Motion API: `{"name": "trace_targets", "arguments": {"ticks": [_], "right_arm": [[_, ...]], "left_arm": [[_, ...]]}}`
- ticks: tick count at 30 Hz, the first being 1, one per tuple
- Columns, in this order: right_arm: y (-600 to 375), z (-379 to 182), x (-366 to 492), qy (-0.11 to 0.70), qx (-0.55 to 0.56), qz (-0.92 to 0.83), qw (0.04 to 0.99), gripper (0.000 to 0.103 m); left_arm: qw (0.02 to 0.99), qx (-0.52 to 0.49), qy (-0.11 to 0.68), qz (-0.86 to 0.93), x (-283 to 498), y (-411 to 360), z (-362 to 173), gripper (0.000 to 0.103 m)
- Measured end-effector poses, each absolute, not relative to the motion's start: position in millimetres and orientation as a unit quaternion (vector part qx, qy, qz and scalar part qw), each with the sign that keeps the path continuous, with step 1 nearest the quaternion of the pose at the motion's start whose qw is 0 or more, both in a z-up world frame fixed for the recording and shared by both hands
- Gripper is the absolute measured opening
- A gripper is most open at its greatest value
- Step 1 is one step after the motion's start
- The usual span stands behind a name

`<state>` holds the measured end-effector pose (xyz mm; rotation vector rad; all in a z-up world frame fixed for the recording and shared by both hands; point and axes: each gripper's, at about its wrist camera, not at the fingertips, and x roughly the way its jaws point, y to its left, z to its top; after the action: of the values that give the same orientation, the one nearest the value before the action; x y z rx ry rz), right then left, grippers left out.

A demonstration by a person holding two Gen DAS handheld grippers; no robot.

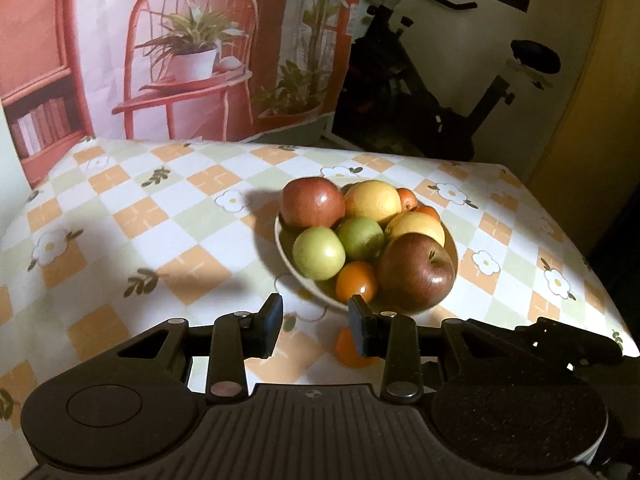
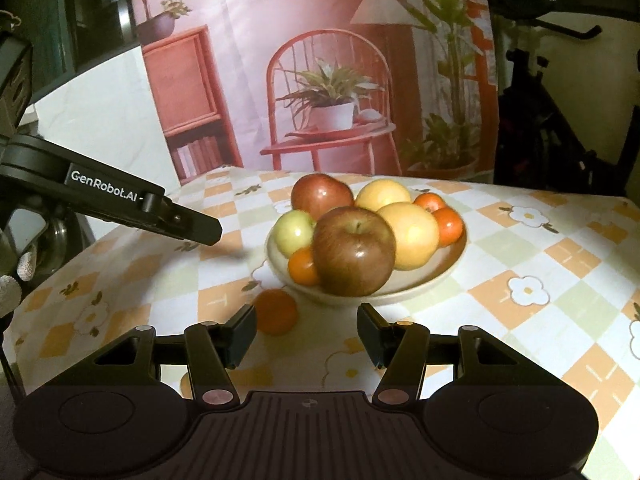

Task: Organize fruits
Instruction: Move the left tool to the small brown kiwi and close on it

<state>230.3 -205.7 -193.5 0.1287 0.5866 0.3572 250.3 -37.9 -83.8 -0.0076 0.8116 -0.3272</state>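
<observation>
glossy dark red apple (image 2: pixel 353 251), smooth matt bowl (image 2: pixel 448 268), printed tablecloth (image 2: pixel 540 280)

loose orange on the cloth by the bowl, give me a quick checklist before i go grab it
1. Loose orange on the tablecloth, outside the bowl: ok.
2. Right gripper open, nothing between its fingers: ok.
3. Right gripper lined up on the orange: not ok, the orange sits by its left finger.
4. Left gripper open and empty: ok.
5. Free spot in the bowl: cannot tell, the fruit is piled and the big red apple fills the near side.
</observation>
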Motion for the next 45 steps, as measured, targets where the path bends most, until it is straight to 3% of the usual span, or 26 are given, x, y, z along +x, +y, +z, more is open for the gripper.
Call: {"name": "trace_targets", "arguments": {"ticks": [7,30,32,33,45], "right_arm": [[-198.5,-196.7,226.3,0.291,0.056,0.182,0.938,0.050],[-214.9,-206.4,210.9,0.284,0.083,0.158,0.942,0.047],[-214.7,-206.6,210.9,0.284,0.083,0.158,0.942,0.047],[-214.7,-206.6,210.8,0.284,0.083,0.158,0.942,0.047],[-209.7,-209.9,214.4,0.276,0.080,0.164,0.944,0.047]], "left_arm": [[0.901,-0.031,0.400,-0.166,228.8,-19.8,-97.0,0.044],[0.866,-0.001,0.444,-0.230,196.0,-47.9,-142.9,0.043],[0.866,0.003,0.446,-0.228,195.5,-47.7,-145.4,0.038],[0.865,0.004,0.447,-0.227,195.5,-47.2,-146.4,0.029],[0.876,-0.002,0.435,-0.208,196.7,-37.6,-144.6,0.029]]}}
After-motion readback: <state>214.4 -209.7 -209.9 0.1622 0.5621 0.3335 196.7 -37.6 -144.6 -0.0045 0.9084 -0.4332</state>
